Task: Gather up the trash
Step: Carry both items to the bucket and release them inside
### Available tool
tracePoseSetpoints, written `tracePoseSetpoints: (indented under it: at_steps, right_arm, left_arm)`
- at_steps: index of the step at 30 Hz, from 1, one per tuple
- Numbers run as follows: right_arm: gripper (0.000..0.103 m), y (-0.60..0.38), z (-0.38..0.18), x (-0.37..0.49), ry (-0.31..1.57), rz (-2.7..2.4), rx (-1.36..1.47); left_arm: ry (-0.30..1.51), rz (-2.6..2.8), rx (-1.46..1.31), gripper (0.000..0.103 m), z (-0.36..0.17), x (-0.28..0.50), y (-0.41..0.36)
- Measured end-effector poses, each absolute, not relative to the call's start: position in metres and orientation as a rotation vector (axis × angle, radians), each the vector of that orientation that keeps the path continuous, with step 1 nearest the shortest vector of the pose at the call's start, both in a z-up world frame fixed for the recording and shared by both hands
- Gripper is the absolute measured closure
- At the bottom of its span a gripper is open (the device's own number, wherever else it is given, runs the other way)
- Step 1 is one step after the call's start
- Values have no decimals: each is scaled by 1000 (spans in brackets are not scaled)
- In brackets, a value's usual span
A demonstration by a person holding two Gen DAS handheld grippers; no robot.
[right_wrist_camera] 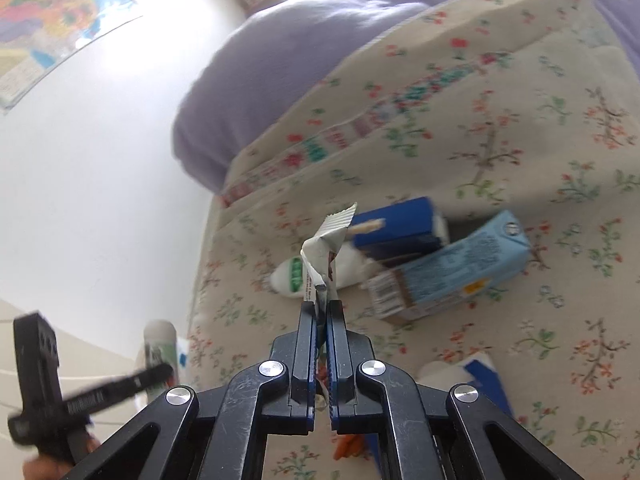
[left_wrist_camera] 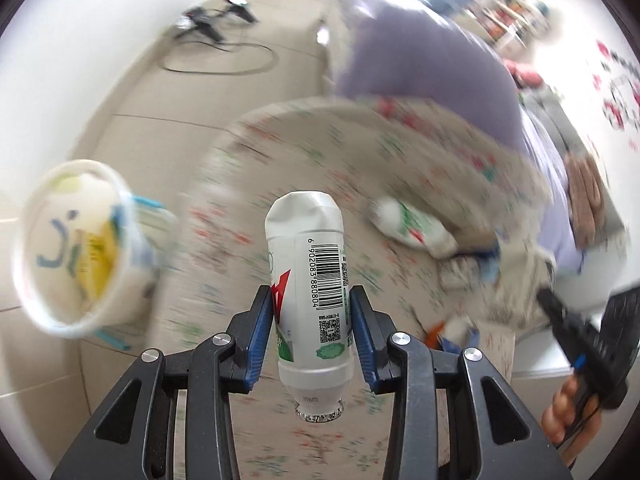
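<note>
Left gripper (left_wrist_camera: 311, 320) clamped on crushed bottle (left_wrist_camera: 310, 280), bin (left_wrist_camera: 68, 248) off to its left over the floor. Right gripper (right_wrist_camera: 322, 308) pinched on wrapper (right_wrist_camera: 326, 248) above the bed (right_wrist_camera: 520, 160). Centre bottle over bin mouth before releasing; wrapper after.

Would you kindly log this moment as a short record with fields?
left tongs: shut on a crushed white plastic bottle with a barcode label
right tongs: shut on a crumpled white wrapper
still on floral bedspread: light blue carton, dark blue carton, white bottle
bin: white, open-topped, beside the bed
</note>
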State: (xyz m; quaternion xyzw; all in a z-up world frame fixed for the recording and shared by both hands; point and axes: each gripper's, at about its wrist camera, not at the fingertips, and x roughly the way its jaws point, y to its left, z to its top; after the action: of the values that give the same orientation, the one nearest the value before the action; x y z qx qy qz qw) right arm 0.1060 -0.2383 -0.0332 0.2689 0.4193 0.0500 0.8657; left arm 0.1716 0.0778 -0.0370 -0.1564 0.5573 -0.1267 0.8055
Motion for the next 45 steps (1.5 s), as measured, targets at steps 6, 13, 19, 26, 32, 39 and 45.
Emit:
tracePoseSetpoints:
  at_steps: [6, 13, 19, 26, 32, 39, 45]
  right_arm:
    - [99, -199, -39, 114, 904, 206, 537]
    - [99, -134, -58, 138, 966, 316, 500]
    - [99, -59, -75, 160, 1029, 422, 481]
    - [99, 21, -87, 188, 1063, 537, 523]
    - [98, 87, -106, 211, 1098, 592, 476]
    - [89, 143, -131, 228, 1145, 568, 319]
    - [58, 140, -135, 223, 1147, 561, 308]
  left_arm:
    - [1113, -154, -443, 62, -16, 181, 168]
    - [1107, -23, -520, 62, -23, 186, 246]
    - [1154, 13, -549, 62, -43, 191, 274]
    - [1152, 37, -545, 62, -45, 190, 287]
    - [1148, 45, -538, 62, -45, 190, 294]
    - [1149, 73, -532, 62, -47, 192, 300]
    - [1156, 66, -519, 62, -49, 195, 293]
